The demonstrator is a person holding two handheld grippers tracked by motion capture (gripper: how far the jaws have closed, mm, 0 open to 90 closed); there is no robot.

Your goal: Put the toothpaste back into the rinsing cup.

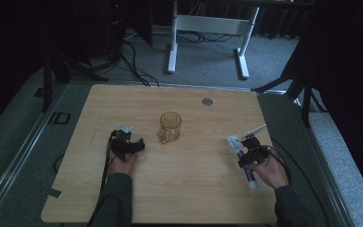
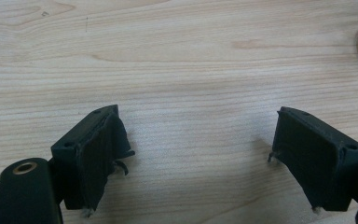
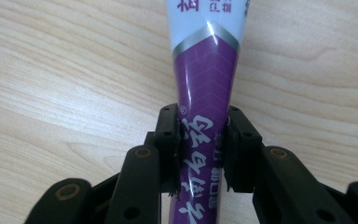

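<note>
The right gripper [image 3: 201, 149] has its two black jaws pressed on the purple part of the toothpaste tube [image 3: 205, 93], one jaw on each flat side, so the tube is pinched between them. The tube lies flat on the wooden table [image 1: 194, 189]; its white part runs forward beyond the fingertips and its cap end passes back under the hand. In the high view a white toothbrush [image 1: 255, 131] lies just beyond the fingertips of this gripper, near the tube's far end.

The left gripper [image 2: 200, 154] stands wide open with nothing between its jaws, only bare wood. The amber glass mug [image 1: 169, 126] is ahead of its fingertips and a little to the side, apart from them.

I think the step is to lift the tube. The tube is soft and smooth, so the grip should stay firm but not crush it. It is better to raise it straight up, slowly, because the long front part may swing or push the toothbrush.
</note>
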